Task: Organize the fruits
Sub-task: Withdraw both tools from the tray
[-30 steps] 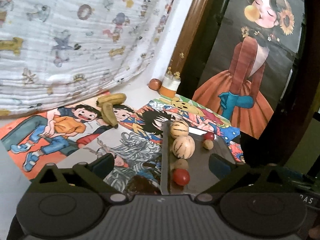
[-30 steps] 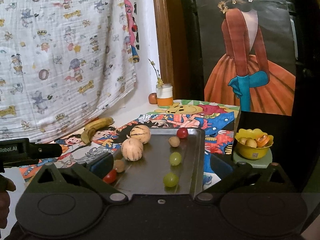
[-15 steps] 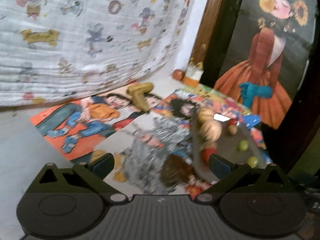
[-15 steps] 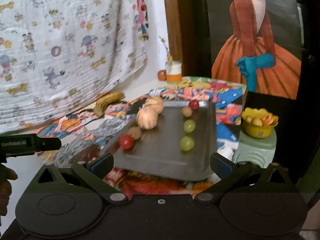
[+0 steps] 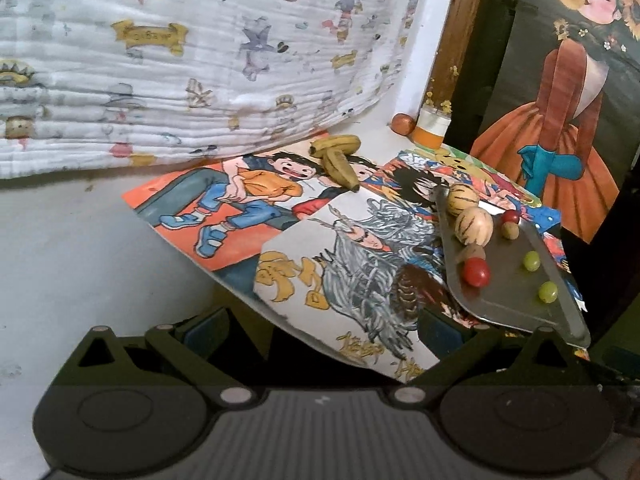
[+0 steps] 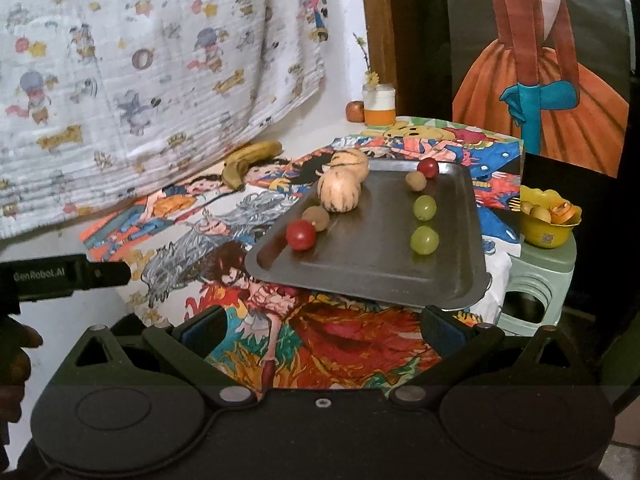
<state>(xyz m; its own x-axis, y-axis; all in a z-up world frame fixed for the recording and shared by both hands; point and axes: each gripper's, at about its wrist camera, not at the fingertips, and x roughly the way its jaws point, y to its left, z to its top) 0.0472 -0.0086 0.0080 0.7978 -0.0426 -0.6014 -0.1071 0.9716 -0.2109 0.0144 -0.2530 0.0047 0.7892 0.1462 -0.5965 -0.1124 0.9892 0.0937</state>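
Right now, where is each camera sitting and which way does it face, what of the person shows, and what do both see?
Left wrist: on the left tool, open, low and left of the grey metal tray, facing the back corner; no body shows.
Right wrist: on the right tool, open, facing the tray's near edge; a hand with the other tool at far left.
Shared: tray, yellow bananas, red tomato.
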